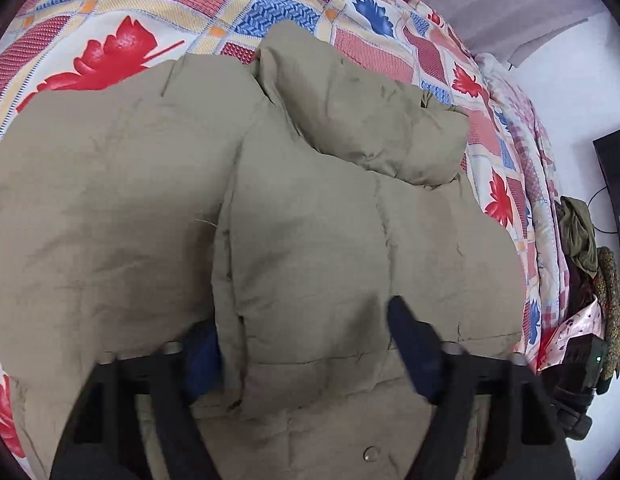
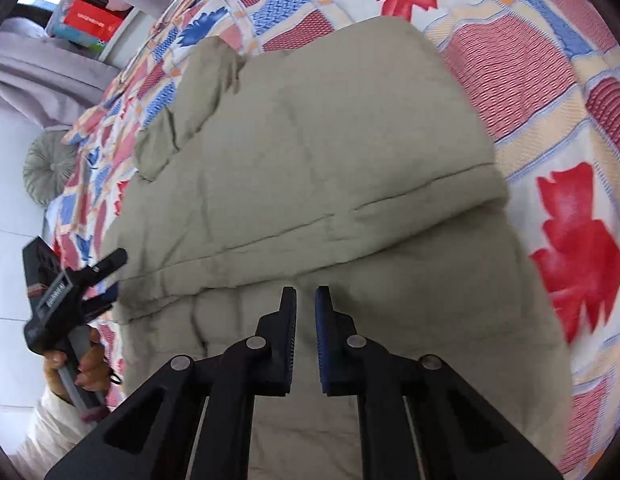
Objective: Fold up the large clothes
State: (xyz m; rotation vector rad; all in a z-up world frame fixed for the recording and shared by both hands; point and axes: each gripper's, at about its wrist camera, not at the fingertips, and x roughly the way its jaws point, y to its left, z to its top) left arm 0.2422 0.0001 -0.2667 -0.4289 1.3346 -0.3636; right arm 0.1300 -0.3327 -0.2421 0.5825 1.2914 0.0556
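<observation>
A khaki padded jacket (image 1: pixel 157 200) lies spread on the patterned bedspread (image 1: pixel 121 48), with one padded flap folded over its middle. My left gripper (image 1: pixel 301 320) straddles the near part of that flap: the left finger is tucked under the cloth and the right finger (image 1: pixel 414 348) lies against it, so the padding fills the gap. In the right wrist view the same jacket (image 2: pixel 330 140) fills the centre. The left gripper (image 2: pixel 109 280) sits at the jacket's left edge, held by a hand (image 2: pixel 81 364). My right gripper (image 2: pixel 305 292) hovers over the jacket's near part, jaws almost together with nothing between them.
A pile of clothes (image 1: pixel 582 240) and a dark screen (image 1: pixel 618 184) stand beside the bed on the right. In the right wrist view a round grey cushion (image 2: pixel 49 168) lies past the bed's left edge and a red box (image 2: pixel 89 20) sits on a shelf.
</observation>
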